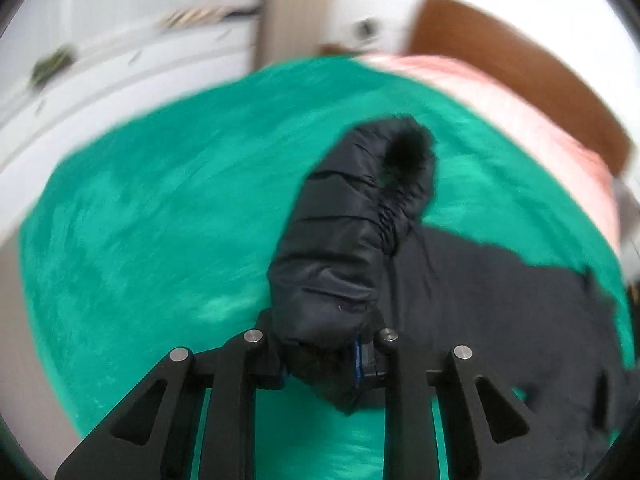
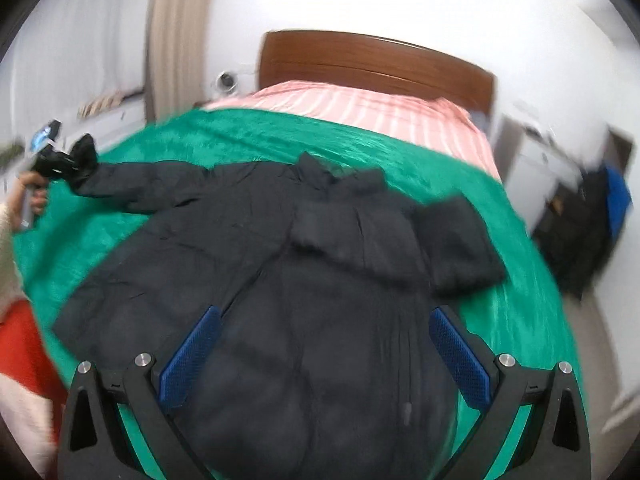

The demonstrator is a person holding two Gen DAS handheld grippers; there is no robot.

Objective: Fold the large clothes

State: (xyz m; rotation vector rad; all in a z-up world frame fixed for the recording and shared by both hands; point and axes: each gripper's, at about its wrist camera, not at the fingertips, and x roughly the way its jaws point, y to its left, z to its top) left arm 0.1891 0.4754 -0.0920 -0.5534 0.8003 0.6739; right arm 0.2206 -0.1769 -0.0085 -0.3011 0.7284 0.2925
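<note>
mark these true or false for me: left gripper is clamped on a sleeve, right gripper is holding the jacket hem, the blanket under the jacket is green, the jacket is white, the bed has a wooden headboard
1. The left gripper is clamped on a sleeve. True.
2. The right gripper is holding the hem. False: its jaws stand wide open above the black jacket, gripping nothing.
3. The blanket under the jacket is green. True.
4. The jacket is white. False: it is black.
5. The bed has a wooden headboard. True.
</note>
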